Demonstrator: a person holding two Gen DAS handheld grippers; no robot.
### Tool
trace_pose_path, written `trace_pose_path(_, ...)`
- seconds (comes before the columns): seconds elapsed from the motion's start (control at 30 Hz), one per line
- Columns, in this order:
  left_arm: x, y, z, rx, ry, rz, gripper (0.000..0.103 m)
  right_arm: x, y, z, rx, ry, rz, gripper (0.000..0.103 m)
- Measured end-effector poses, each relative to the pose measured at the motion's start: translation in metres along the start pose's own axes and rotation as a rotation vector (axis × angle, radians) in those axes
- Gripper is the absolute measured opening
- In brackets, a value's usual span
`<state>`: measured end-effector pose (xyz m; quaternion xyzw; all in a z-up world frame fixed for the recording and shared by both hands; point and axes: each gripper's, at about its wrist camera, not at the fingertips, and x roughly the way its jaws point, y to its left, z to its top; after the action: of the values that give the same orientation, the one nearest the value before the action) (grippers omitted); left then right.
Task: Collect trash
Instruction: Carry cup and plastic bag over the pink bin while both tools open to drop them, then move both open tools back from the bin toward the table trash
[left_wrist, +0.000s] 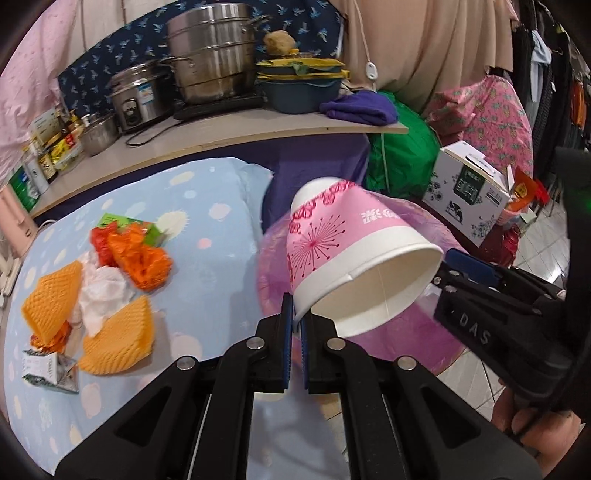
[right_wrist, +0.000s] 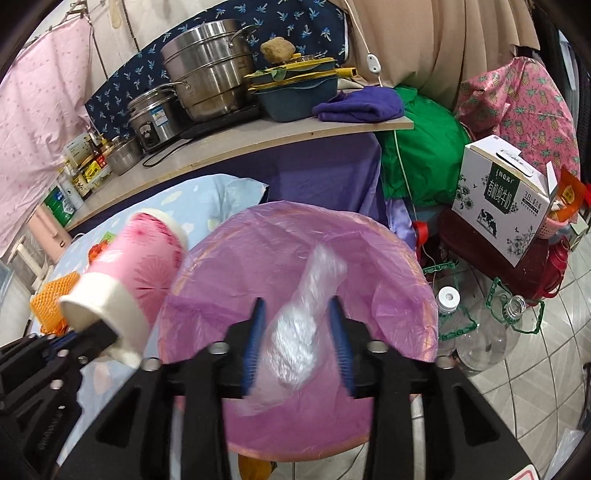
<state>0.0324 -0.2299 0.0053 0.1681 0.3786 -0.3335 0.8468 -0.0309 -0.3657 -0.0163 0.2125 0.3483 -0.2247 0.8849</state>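
Note:
My left gripper (left_wrist: 297, 319) is shut on the rim of a pink-and-white paper cup (left_wrist: 343, 251), which hangs tilted with its mouth towards the camera, at the table's edge beside the bin. The bin (right_wrist: 295, 236), lined with a pink bag, stands below my right gripper (right_wrist: 297, 343). That gripper is open, and a crumpled clear plastic bag (right_wrist: 295, 332) lies blurred between its fingers without the pads pressing on it. In the right wrist view the cup (right_wrist: 140, 266) and left gripper (right_wrist: 105, 334) appear at the left. More trash lies on the blue tablecloth (left_wrist: 207, 258): orange foam nets (left_wrist: 118, 339), white tissue (left_wrist: 101, 291), orange plastic (left_wrist: 140, 258).
A shelf (right_wrist: 258, 144) behind the table carries steel pots, a rice cooker and bottles. A white milk box (right_wrist: 506, 199) and empty clear bottles (right_wrist: 487, 332) stand on the tiled floor right of the bin. A small carton (left_wrist: 51, 369) lies at the table's near left.

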Motion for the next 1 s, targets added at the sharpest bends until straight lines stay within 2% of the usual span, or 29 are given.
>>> trace_pose_path(0.03, 0.005, -0.002, 0.002, -0.003, 0.017, -0.003, 0.009, -0.002, -0.002, 0.000, 0.007, -0.014, -0.004, 0.058)
trace_pose_path(0.1, 0.013, -0.004, 0.003, -0.013, 0.033, -0.016, 0.036, -0.008, -0.002, 0.000, 0.014, -0.038, -0.014, 0.060)
trace_pose_path(0.13, 0.013, -0.005, 0.003, -0.019, 0.024, -0.002, 0.042, -0.010, -0.003, 0.001, 0.014, -0.044, -0.017, 0.061)
trace_pose_path(0.3, 0.006, -0.007, 0.002, -0.022, 0.000, 0.025, 0.057, -0.021, -0.005, 0.002, 0.021, -0.069, -0.016, 0.064)
trace_pose_path(0.4, 0.003, -0.002, 0.001, -0.032, 0.001, 0.038, 0.063, -0.027, -0.003, 0.003, 0.020, -0.079, -0.010, 0.065)
trace_pose_path(0.63, -0.005, 0.019, -0.007, -0.098, 0.018, 0.070, 0.069, -0.031, 0.012, 0.002, -0.001, -0.081, 0.021, 0.065)
trace_pose_path(1.0, -0.028, 0.079, -0.034, -0.246, 0.023, 0.175, 0.080, -0.030, 0.061, -0.009, -0.073, -0.053, 0.095, 0.065)
